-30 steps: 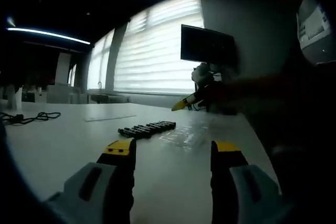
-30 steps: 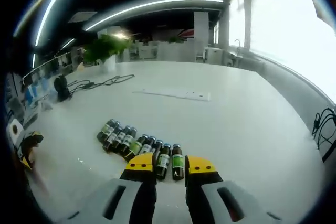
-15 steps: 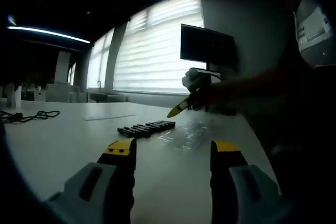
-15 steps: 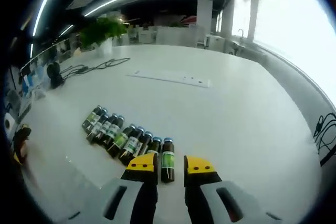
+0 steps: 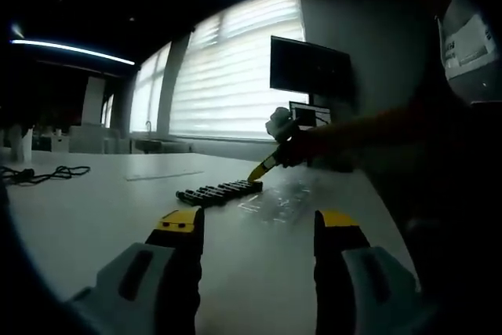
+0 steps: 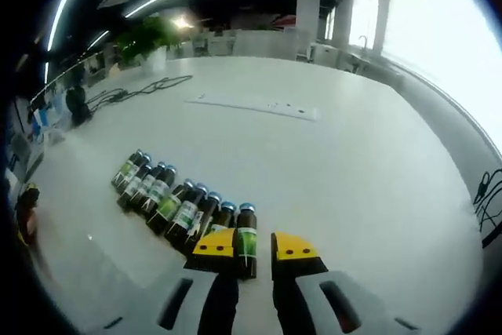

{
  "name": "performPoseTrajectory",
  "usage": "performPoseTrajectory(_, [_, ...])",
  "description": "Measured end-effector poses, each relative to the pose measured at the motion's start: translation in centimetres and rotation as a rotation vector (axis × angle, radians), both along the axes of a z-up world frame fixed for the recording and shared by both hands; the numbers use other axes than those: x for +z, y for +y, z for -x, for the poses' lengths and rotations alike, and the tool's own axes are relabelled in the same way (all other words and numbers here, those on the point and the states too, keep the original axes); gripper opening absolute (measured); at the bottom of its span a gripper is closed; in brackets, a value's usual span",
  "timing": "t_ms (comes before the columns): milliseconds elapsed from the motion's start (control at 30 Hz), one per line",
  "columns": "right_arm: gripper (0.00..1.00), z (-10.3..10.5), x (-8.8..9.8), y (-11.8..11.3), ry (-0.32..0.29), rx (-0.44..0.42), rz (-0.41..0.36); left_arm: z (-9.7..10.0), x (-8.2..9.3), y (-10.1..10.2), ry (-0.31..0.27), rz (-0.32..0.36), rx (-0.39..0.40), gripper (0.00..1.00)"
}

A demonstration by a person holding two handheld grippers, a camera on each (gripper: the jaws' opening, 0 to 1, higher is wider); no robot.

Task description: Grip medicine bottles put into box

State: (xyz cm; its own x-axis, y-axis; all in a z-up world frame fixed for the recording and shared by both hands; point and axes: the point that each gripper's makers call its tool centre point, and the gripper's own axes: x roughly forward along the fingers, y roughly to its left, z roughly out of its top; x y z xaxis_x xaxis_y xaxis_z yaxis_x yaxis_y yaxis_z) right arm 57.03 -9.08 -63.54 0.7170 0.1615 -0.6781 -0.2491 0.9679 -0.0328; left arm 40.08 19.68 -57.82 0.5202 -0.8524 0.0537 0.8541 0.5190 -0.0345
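Several dark medicine bottles [image 6: 169, 198] with green and white labels lie side by side in a row on the white table [image 6: 353, 170]. My right gripper [image 6: 252, 245] is open, and its yellow-tipped jaws straddle the end bottle [image 6: 245, 231] of the row, which lies between them. In the left gripper view the same row [image 5: 220, 191] sits mid-table, with the right gripper's yellow tip [image 5: 262, 169] coming down at its right end. A clear plastic box [image 5: 281, 200] lies just right of the row. My left gripper [image 5: 259, 221] hangs open and holds nothing, low over the table and short of the bottles.
A white power strip [image 6: 252, 105] lies beyond the bottles, with black cables [image 6: 137, 90] and a potted plant [image 6: 145, 35] at the far left. Another cable [image 6: 490, 194] lies at the right edge. A dark monitor [image 5: 310, 68] stands by the blinds.
The right gripper has moved forward and down onto the row's end, so the last bottle now lies between its jaws. The left gripper has stayed still.
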Motion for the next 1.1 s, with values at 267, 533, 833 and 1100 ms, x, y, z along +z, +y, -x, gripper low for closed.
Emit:
performPoseTrajectory(267, [0.11, 0.4, -0.7, 0.3, 0.021, 0.014, 0.016, 0.0, 0.0, 0.0, -0.004, -0.004, 0.0, 0.49])
performPoseTrajectory(533, [0.07, 0.2, -1.0, -0.1, 0.034, 0.001, 0.027, 0.1, -0.1, -0.1, -0.008, -0.007, -0.003, 0.49])
performPoseTrajectory(833, [0.06, 0.2, -1.0, -0.3, 0.031, -0.013, 0.04, 0.1, -0.1, -0.1, -0.01, -0.011, -0.003, 0.49])
performPoseTrajectory(1100, [0.06, 0.0, 0.7, -0.5, -0.003, -0.05, -0.013, 0.0, -0.1, 0.0, -0.009, -0.01, 0.001, 0.49])
